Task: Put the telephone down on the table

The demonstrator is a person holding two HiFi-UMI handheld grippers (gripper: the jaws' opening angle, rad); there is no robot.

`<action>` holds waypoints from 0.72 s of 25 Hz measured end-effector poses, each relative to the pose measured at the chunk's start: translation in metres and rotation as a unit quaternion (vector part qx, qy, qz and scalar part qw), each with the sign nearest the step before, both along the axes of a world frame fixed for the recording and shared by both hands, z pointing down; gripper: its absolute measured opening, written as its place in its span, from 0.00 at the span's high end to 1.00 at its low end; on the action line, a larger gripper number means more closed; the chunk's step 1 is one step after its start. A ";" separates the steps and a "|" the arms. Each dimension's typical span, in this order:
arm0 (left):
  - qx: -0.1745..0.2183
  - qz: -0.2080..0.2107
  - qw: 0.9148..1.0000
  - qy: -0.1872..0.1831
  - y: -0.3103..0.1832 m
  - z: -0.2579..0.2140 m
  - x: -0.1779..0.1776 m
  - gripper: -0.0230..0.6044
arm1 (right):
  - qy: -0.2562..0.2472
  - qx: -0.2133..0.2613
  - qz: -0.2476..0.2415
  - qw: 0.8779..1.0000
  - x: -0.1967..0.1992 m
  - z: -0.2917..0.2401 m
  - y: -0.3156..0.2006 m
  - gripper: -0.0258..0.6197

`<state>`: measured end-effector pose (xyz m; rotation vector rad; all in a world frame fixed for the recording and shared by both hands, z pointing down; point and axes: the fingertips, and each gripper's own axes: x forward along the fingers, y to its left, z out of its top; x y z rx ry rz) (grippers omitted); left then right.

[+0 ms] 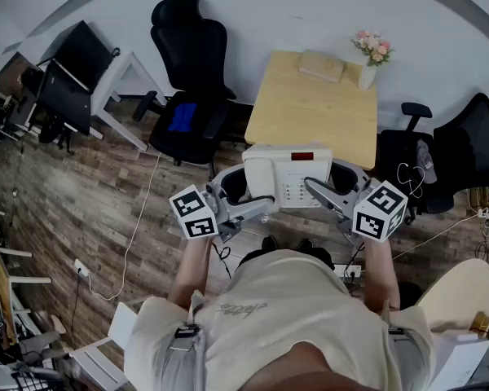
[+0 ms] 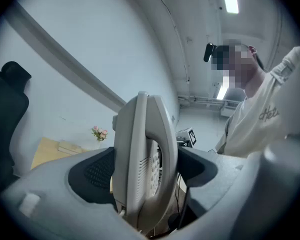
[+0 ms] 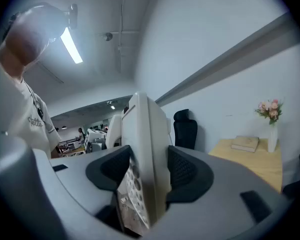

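Telephone: a white set [image 1: 287, 176] with a red display strip and a keypad facing up, its handset sitting along the left side. It is being carried in the air between the two grippers, just ahead of the person's chest.
Where it is hanging: at the near edge of the desk [image 1: 310, 112] as the head view shows it, above the wooden floor [image 1: 81, 202], and not yet resting on the desktop.
Left gripper: the left gripper [image 1: 246, 194] is clamping the telephone's left side. Its dark pads are pressing on the handset and on the body behind it, with the jaws standing wide around that thick edge.
Right gripper: the right gripper [image 1: 330, 187] is clenching the telephone's right edge, one pad bearing on the keypad face and the other on the underside.
Marker cubes: the left cube [image 1: 194, 212] and the right cube [image 1: 381, 210] are sitting just ahead of the person's forearms.
Desk top: a flat pale book [image 1: 322, 65] is lying near the far edge, and a white vase [image 1: 367, 76] of pink flowers is standing at the far right corner.
Chairs: a black office chair [image 1: 187, 72] is standing left of the desk with something blue lying on its seat, and a second black chair [image 1: 473, 149] is standing to the right.
Cable: a white cable [image 1: 138, 226] is trailing across the floor.
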<state>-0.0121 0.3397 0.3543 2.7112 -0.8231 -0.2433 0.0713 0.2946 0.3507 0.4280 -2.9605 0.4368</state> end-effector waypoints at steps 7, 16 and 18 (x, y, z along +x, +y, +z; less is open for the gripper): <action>-0.008 0.000 1.000 0.004 -0.003 0.018 -0.002 0.36 | -0.003 -0.004 -0.001 1.000 -0.002 0.018 -0.003 0.61; -0.010 0.009 1.000 0.017 -0.006 0.033 -0.028 0.36 | -0.006 -0.010 0.015 1.000 -0.025 0.032 -0.005 0.61; -0.019 0.016 0.999 0.026 0.000 0.036 -0.048 0.36 | 0.002 -0.018 0.019 1.000 -0.046 0.034 0.002 0.61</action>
